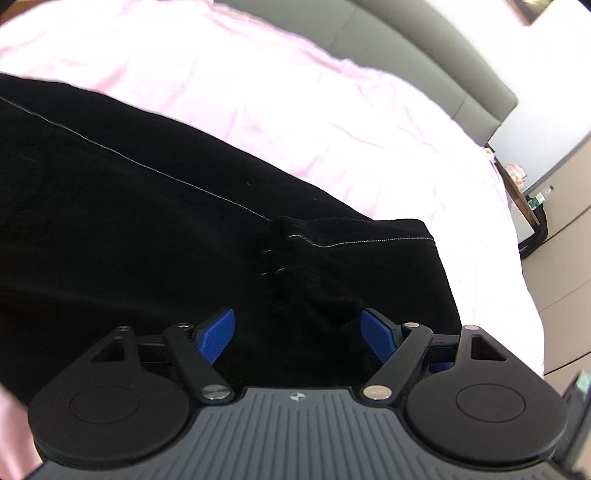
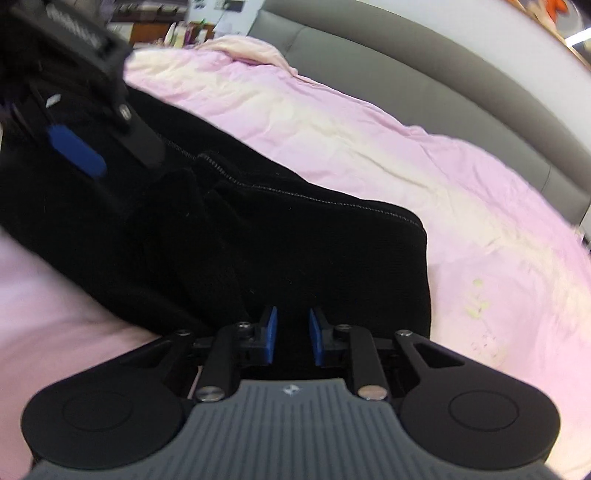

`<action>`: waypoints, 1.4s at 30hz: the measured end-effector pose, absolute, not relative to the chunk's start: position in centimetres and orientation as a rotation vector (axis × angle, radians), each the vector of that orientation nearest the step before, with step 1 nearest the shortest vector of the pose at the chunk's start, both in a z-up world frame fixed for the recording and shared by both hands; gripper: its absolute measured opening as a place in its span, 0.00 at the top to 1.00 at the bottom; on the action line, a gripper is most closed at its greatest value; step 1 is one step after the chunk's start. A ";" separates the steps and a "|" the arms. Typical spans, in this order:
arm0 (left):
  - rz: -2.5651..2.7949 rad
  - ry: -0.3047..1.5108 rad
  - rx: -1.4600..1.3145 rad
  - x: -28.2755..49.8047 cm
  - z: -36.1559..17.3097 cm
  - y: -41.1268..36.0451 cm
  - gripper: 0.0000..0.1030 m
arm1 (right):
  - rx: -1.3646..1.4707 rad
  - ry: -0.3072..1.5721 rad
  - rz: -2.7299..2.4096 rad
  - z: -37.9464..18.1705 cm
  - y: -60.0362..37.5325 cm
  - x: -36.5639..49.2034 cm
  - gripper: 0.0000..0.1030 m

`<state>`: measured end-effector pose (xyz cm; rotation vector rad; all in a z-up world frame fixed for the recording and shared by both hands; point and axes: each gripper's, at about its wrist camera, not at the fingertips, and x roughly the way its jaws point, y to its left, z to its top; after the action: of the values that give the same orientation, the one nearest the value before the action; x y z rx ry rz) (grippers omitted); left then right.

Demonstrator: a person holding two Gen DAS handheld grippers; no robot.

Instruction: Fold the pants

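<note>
Black pants (image 1: 147,229) with pale seam stitching lie on a pink bed sheet (image 1: 295,92). My left gripper (image 1: 297,334) is open wide, its blue pads (image 1: 218,334) just above the black cloth near the hem end. In the right wrist view the pants (image 2: 295,251) lie folded over, one straight edge at the right. My right gripper (image 2: 292,332) has its pads a narrow gap apart over the near edge of the cloth; whether cloth is pinched is hidden. The left gripper (image 2: 77,151) shows at the upper left over the pants.
A grey padded headboard (image 1: 424,62) runs behind the bed; it also shows in the right wrist view (image 2: 443,74). A bedside stand with small items (image 1: 524,192) and pale floor are at the right. Cluttered shelves (image 2: 177,22) stand far off.
</note>
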<state>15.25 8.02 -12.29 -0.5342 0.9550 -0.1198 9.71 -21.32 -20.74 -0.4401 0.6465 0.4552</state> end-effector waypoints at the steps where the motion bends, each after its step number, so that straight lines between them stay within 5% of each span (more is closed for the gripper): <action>1: -0.122 0.973 -0.557 16.2 -12.6 7.8 0.10 | -0.396 0.656 0.461 -20.5 -22.7 10.0 0.83; 9: -0.066 1.082 -0.753 20.0 -17.2 7.6 0.12 | -0.315 0.658 0.491 -20.0 -24.1 10.6 0.77; 10: -0.072 1.051 -0.779 19.6 -17.0 7.8 0.28 | -0.293 0.661 0.500 -20.2 -24.2 10.6 0.75; 11: -0.052 1.015 -0.770 19.3 -16.7 7.9 0.58 | -0.275 0.660 0.505 -20.1 -24.4 10.7 0.73; 14: -0.109 0.912 -0.655 18.9 -14.7 7.8 0.75 | -0.226 0.634 0.530 -20.1 -24.4 9.8 0.72; 16: -0.149 0.835 -0.589 18.8 -12.6 7.8 0.77 | -0.195 0.618 0.550 -19.9 -24.6 9.0 0.72; 21: -0.100 0.965 -0.417 21.0 -13.3 7.2 0.74 | -0.172 0.695 0.572 -20.6 -23.7 9.9 0.70; 23: -0.064 1.031 -0.325 21.3 -16.2 6.7 0.59 | -0.210 0.702 0.574 -21.2 -23.0 9.9 0.70; 25: -0.075 0.969 -0.323 20.2 -16.5 6.8 0.57 | -0.236 0.691 0.570 -21.3 -22.5 9.7 0.68; 28: -0.010 0.933 -0.415 19.0 -15.3 7.6 0.40 | -0.219 0.696 0.570 -21.1 -22.7 9.6 0.68; 34: -0.045 0.816 -0.348 16.4 -12.4 5.6 0.34 | -0.222 0.697 0.562 -21.4 -22.4 10.3 0.68; 38: 0.002 0.991 -0.079 18.1 -15.2 3.5 0.25 | -0.215 0.699 0.568 -21.5 -22.5 10.5 0.67; 42: -0.022 0.963 -0.167 16.9 -15.7 4.8 0.24 | -0.230 0.691 0.579 -21.5 -22.3 10.1 0.64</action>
<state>16.94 4.80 -15.67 -0.1673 0.9632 -0.0220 10.09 -22.35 -21.50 -0.2297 0.6908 0.5794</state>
